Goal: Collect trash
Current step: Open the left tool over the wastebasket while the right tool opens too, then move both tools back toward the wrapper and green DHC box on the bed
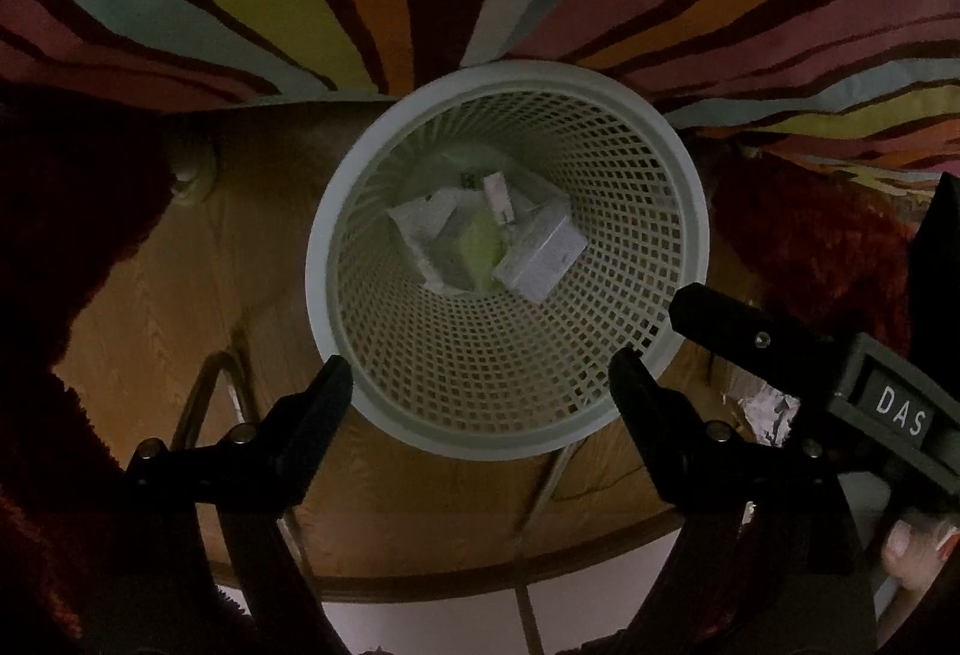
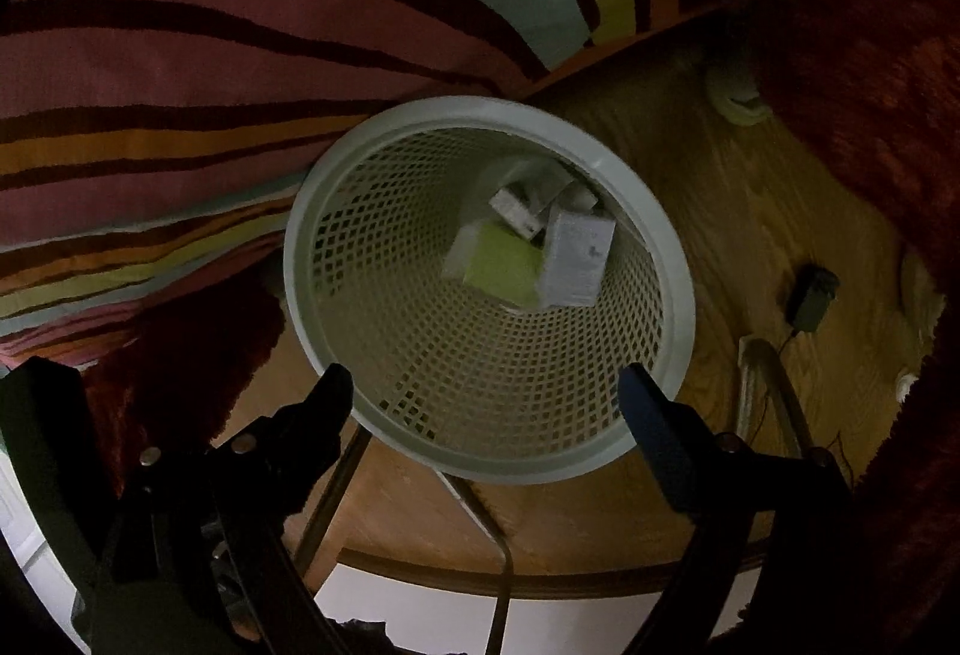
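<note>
Both pairs of black fingers, left (image 1: 480, 385) and right (image 2: 486, 391), are spread and empty above a pale round mesh plastic wastebasket (image 1: 636, 162) already holding white boxes (image 1: 540, 256); collecting seems mostly done.

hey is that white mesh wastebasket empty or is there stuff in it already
Not empty. The wastebasket holds trash only at its bottom: a white box, a lime-green piece and crumpled paper. Most of it is unfilled.
</note>
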`<action>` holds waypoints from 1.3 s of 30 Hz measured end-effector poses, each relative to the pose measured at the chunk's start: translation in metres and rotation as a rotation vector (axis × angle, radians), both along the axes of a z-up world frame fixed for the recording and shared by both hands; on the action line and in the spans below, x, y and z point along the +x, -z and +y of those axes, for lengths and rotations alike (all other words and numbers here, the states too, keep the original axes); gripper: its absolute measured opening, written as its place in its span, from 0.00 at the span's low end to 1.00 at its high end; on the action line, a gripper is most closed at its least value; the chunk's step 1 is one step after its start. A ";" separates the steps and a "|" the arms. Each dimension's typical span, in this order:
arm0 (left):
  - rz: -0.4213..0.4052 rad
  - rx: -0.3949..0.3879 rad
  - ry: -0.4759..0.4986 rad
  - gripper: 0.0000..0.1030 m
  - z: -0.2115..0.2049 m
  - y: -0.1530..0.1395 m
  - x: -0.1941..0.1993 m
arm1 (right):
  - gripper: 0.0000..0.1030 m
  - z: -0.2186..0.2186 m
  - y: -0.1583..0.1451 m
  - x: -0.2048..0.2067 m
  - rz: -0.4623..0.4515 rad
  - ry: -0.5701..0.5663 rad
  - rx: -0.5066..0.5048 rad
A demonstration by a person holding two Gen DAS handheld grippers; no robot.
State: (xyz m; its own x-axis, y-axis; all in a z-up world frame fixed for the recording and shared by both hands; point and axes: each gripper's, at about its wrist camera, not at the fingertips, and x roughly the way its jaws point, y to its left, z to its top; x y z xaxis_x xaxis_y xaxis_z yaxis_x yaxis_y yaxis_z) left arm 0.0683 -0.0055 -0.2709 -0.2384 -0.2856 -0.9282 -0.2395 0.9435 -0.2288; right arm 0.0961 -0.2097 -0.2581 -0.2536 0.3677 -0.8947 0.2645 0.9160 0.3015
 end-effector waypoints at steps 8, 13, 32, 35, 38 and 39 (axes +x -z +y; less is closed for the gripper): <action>-0.026 0.019 0.027 0.83 -0.002 -0.012 0.000 | 0.83 -0.004 -0.007 -0.003 -0.033 0.016 -0.001; -0.056 0.032 0.027 0.83 0.001 -0.023 -0.003 | 0.83 -0.006 -0.019 -0.006 -0.069 0.020 -0.002; -0.322 0.126 0.085 0.83 0.006 -0.101 -0.013 | 0.83 0.000 -0.113 -0.011 -0.428 -0.063 -0.053; -0.384 0.131 0.087 0.83 0.008 -0.118 -0.014 | 0.83 -0.001 -0.131 -0.009 -0.504 -0.064 -0.056; -0.455 0.130 0.087 0.83 0.012 -0.137 -0.014 | 0.83 -0.003 -0.146 -0.007 -0.569 -0.066 -0.060; -0.473 0.133 0.089 0.83 0.013 -0.142 -0.014 | 0.83 -0.003 -0.150 -0.006 -0.586 -0.066 -0.060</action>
State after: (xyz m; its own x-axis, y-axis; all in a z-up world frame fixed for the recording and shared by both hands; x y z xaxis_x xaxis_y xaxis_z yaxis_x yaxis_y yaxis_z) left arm 0.0544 0.0078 -0.1289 0.1992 -0.1554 -0.9676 -0.0555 0.9840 -0.1695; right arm 0.0901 -0.2130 -0.1077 0.2683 0.3125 -0.9112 0.0112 0.9449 0.3273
